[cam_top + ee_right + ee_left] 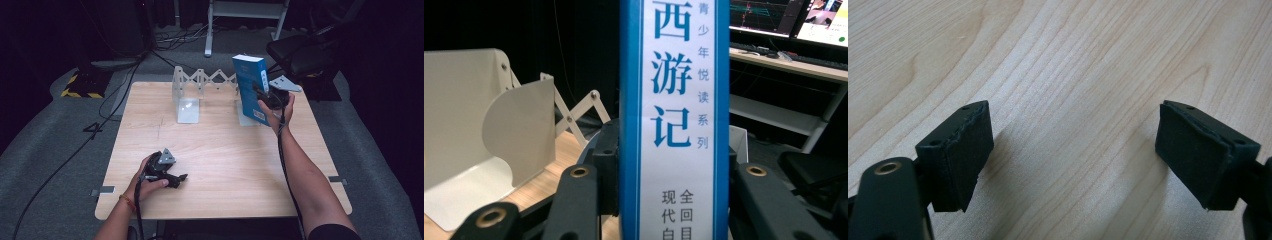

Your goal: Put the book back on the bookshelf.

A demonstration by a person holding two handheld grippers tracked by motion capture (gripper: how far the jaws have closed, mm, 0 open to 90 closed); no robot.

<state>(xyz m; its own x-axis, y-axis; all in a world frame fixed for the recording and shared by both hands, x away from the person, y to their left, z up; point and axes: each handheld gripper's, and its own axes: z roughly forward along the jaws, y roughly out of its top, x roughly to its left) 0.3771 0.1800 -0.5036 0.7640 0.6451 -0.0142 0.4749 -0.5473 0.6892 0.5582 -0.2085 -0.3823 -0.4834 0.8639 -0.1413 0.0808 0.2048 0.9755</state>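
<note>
Holding blue-and-white paperback book [251, 86] upright by spine, right gripper [263, 95] clamping it above pale wooden table [220, 150], beside white expanding metal bookend rack [200, 87]; left gripper [176, 177] resting wide, empty.

Bookend rack [200, 92] blocks far edge; table [225, 160] middle open for passing.

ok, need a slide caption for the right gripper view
Right gripper clamps an upright blue-and-white book by its spine, beside a white metal expanding bookend rack on the light wooden table.
</note>
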